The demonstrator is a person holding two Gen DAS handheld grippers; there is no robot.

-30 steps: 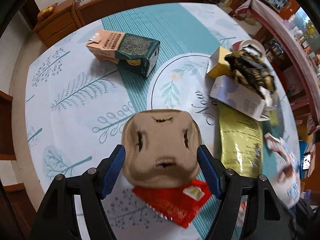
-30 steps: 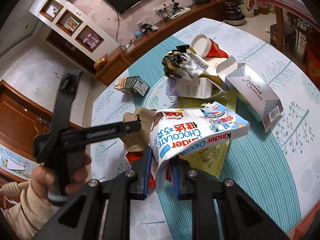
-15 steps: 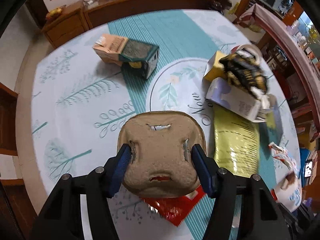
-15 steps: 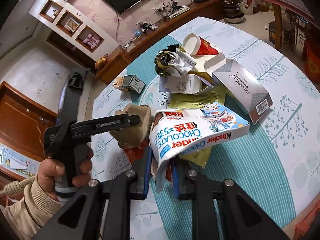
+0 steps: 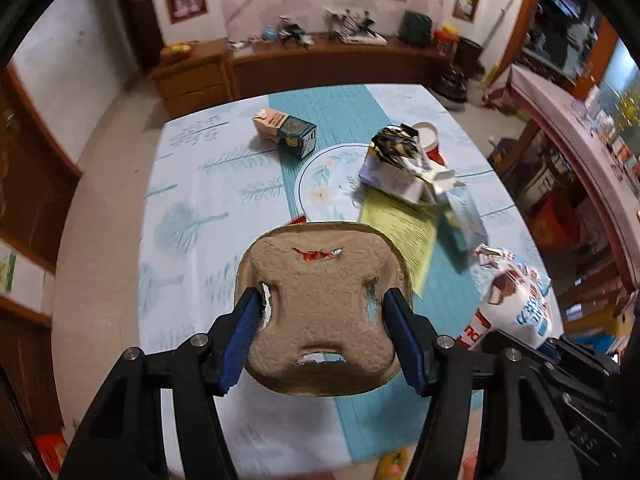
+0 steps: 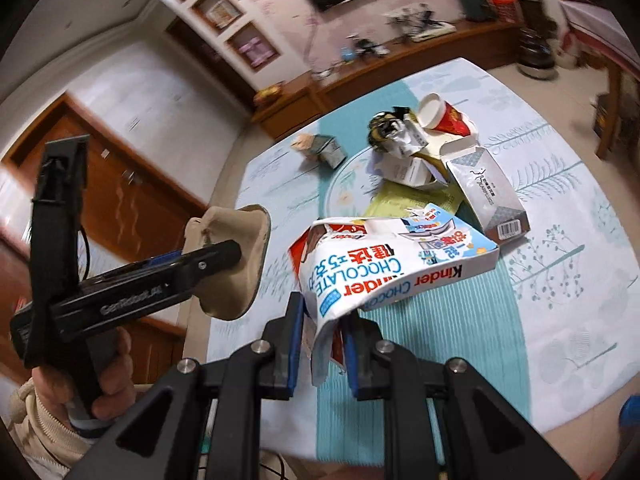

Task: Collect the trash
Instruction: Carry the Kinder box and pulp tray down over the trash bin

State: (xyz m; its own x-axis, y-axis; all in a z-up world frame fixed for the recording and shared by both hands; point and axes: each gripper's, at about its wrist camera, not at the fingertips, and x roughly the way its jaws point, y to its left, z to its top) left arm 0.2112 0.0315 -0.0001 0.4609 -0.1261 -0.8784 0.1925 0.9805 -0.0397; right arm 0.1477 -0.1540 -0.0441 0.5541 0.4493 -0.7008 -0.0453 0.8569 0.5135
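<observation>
The left tongs [image 5: 324, 334] are gripping a brown pulp cup carrier [image 5: 322, 312], lifted above the worktop [image 5: 192, 200]. The right tongs [image 6: 322, 346] are clenching a crumpled Kinder chocolate box [image 6: 400, 264]. Beyond both, more trash is lying on the worktop: a silver carton [image 6: 486, 192] and a red paper cup [image 6: 444, 114].

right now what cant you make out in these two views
- Red wrapper, left wrist view: covered by the pulp tray; only a sliver shows through a tear.
- Paper cup, left wrist view: mostly behind the crumpled foil bag.
- Any trash bin: in neither view.
- Small carton, right wrist view: print blurred, unreadable.
</observation>
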